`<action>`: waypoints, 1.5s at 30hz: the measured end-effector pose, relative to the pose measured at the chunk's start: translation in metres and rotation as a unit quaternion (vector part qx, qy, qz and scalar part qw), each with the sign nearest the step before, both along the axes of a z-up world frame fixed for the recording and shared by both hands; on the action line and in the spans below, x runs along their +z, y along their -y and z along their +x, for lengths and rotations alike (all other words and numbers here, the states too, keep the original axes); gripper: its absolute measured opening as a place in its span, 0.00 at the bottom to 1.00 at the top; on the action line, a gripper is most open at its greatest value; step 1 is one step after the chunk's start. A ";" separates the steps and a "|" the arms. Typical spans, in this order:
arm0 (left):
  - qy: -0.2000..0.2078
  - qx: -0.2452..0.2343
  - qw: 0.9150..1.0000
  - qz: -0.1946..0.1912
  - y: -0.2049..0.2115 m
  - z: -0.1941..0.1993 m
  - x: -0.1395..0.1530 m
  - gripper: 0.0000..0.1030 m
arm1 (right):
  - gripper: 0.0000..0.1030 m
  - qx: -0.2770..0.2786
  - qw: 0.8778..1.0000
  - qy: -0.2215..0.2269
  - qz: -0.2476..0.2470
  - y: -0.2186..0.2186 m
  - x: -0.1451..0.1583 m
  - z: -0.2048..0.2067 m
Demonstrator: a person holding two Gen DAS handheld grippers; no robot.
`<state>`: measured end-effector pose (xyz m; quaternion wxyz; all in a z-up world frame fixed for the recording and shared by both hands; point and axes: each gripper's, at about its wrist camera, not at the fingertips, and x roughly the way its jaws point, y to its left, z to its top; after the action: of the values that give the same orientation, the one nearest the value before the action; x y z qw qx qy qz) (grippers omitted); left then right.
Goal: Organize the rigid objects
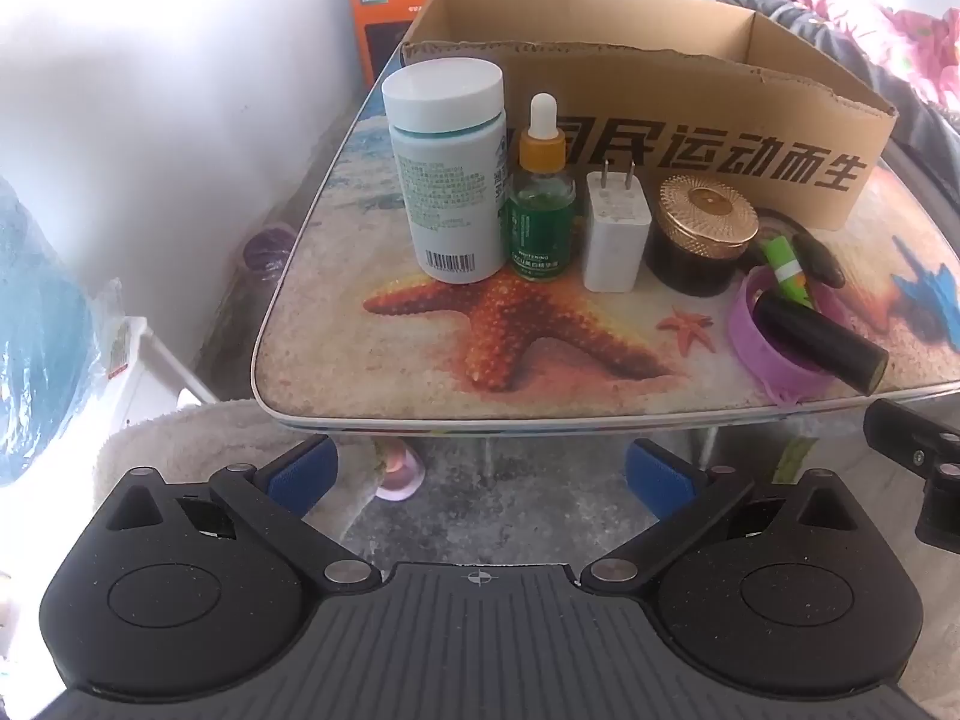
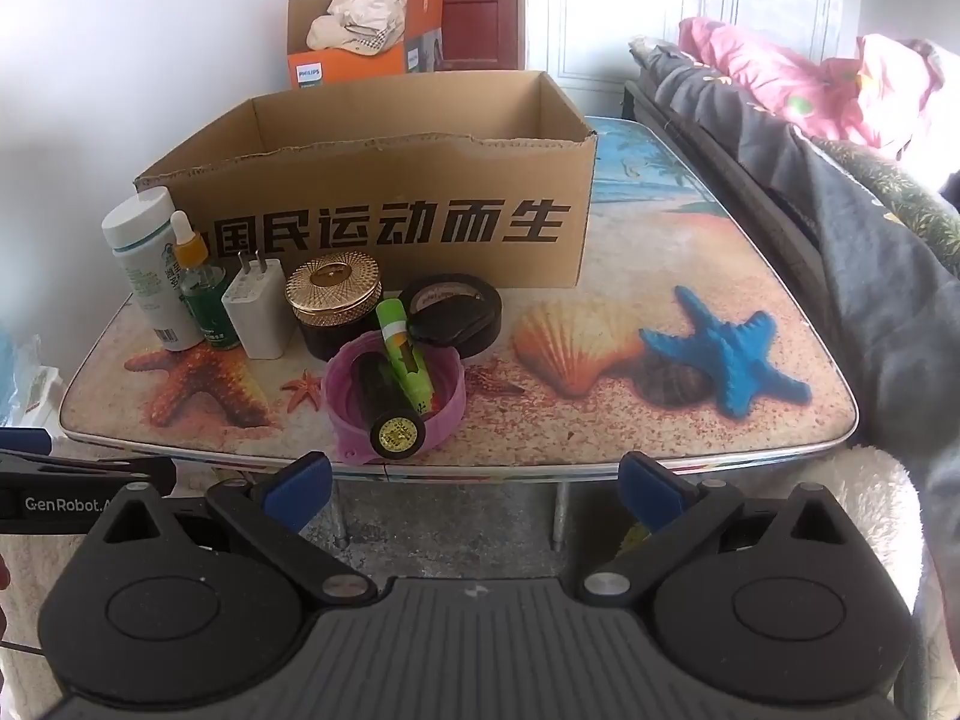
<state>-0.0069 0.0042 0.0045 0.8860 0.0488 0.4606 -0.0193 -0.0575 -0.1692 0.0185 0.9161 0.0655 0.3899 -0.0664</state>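
A row of small objects stands on the beach-print table (image 1: pixel 540 384) in front of an open cardboard box (image 1: pixel 690 114): a white pill bottle (image 1: pixel 447 174), a green dropper bottle (image 1: pixel 541 198), a white charger plug (image 1: pixel 615 228), a gold-lidded dark jar (image 1: pixel 705 228). A purple lid (image 1: pixel 774 342) holds a black tube (image 1: pixel 822 342) and a green tube (image 1: pixel 786 270). The right wrist view shows the same row, the box (image 2: pixel 384 204) and a black round tin (image 2: pixel 456 315). My left gripper (image 1: pixel 480 474) and right gripper (image 2: pixel 474 489) are open and empty, off the table's front edge.
An orange Philips box (image 2: pixel 360 42) with cloth in it stands behind the cardboard box. A bed with grey and pink bedding (image 2: pixel 840 138) runs along the table's right side. A white wall is at the left. A fluffy white cloth (image 1: pixel 198 450) lies below the table's front edge.
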 end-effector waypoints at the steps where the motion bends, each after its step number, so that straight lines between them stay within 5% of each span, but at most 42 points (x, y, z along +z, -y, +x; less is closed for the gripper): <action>1: -0.001 0.001 1.000 0.001 0.000 0.000 0.000 1.00 | 1.00 0.000 1.000 0.001 0.001 0.000 0.000 0.000; 45: -0.017 0.005 1.000 0.020 -0.002 0.003 -0.005 1.00 | 1.00 0.007 1.000 0.008 -0.006 -0.006 0.006 -0.003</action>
<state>-0.0040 0.0065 -0.0008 0.8769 0.0639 0.4763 -0.0068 -0.0610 -0.1636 0.0247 0.9198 0.0580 0.3830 -0.0619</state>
